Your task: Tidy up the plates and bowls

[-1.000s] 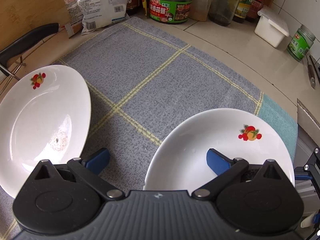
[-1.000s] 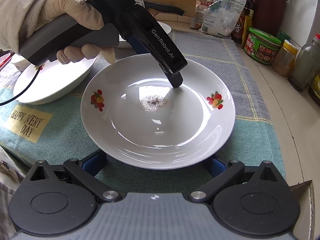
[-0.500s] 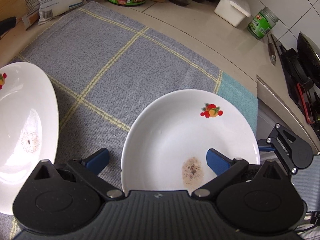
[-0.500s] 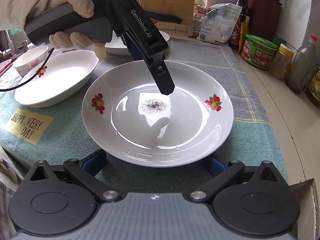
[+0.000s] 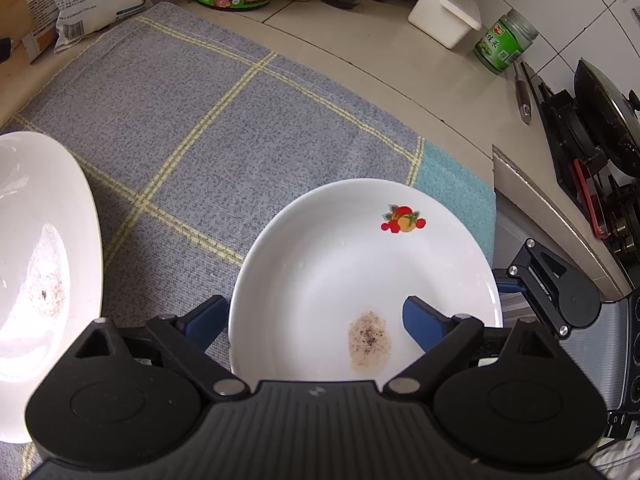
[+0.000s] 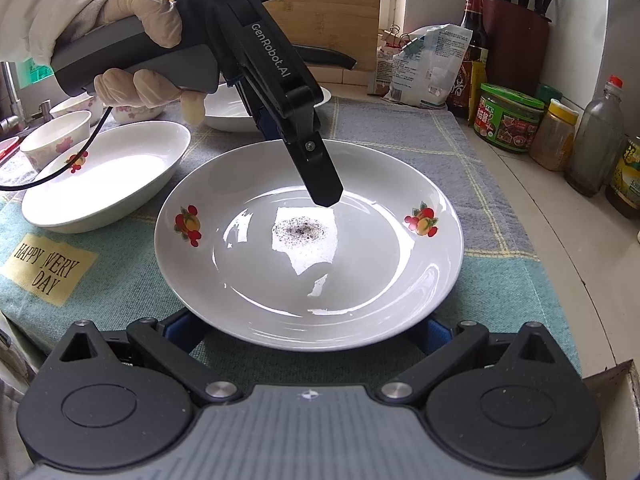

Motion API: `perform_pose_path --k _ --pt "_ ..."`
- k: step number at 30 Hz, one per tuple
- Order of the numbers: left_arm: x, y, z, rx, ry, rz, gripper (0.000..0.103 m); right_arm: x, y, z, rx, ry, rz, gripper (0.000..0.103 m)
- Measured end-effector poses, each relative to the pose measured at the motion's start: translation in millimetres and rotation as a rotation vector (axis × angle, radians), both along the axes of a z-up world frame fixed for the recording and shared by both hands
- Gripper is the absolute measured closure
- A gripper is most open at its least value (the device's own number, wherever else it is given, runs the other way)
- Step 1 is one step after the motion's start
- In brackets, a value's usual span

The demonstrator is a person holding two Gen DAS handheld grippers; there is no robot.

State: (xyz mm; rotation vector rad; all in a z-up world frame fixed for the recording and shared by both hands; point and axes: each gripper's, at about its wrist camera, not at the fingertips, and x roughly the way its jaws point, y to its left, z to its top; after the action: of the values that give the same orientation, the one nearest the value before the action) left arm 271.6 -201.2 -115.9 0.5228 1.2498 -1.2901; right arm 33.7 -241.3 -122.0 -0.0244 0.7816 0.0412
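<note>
A white round plate (image 6: 360, 280) with fruit prints and a dark crumb stain lies on the cloth in front of me; it also shows in the left wrist view (image 5: 340, 272). My left gripper (image 5: 312, 316) is open and hovers over the plate, its far finger (image 6: 320, 180) pointing down above the plate's middle, its jaws straddling the plate's left rim. My right gripper (image 6: 312, 332) is open, with the plate's near rim between its blue fingers. A white oval dish (image 6: 108, 180) lies to the left and shows in the left wrist view (image 5: 40, 272).
Another white dish (image 6: 228, 114) and small flowered bowls (image 6: 56, 136) stand at the back left. Jars, bottles and bags (image 6: 512, 124) line the back right wall. A white box (image 5: 444, 20), a green jar (image 5: 504, 44) and a stove (image 5: 600, 152) lie to the right.
My left gripper has lifted and swung right over the round plate, its finger rising off the plate's surface. The right gripper has barely moved.
</note>
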Motion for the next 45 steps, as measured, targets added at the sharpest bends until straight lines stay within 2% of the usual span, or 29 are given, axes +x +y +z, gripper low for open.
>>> perform_pose_path --k 7,19,27,38,45 --pt "2 -3 0 0.029 0.057 -0.023 0.011 -2 1 -1 -0.005 -0.011 -0.016 0.000" --pt "2 -13 0 0.078 0.077 -0.065 0.011 -7 4 2 -0.033 -0.010 -0.027 0.000" --pt "11 -20 -3 0.124 0.139 -0.037 0.011 -6 6 3 -0.045 -0.014 -0.015 0.000" --pt "8 -25 -2 0.128 0.114 -0.015 0.011 -8 0 2 -0.019 -0.016 -0.019 0.000" --pt "8 -25 -2 0.125 0.104 -0.012 0.011 -4 -3 4 -0.046 -0.001 0.041 0.000"
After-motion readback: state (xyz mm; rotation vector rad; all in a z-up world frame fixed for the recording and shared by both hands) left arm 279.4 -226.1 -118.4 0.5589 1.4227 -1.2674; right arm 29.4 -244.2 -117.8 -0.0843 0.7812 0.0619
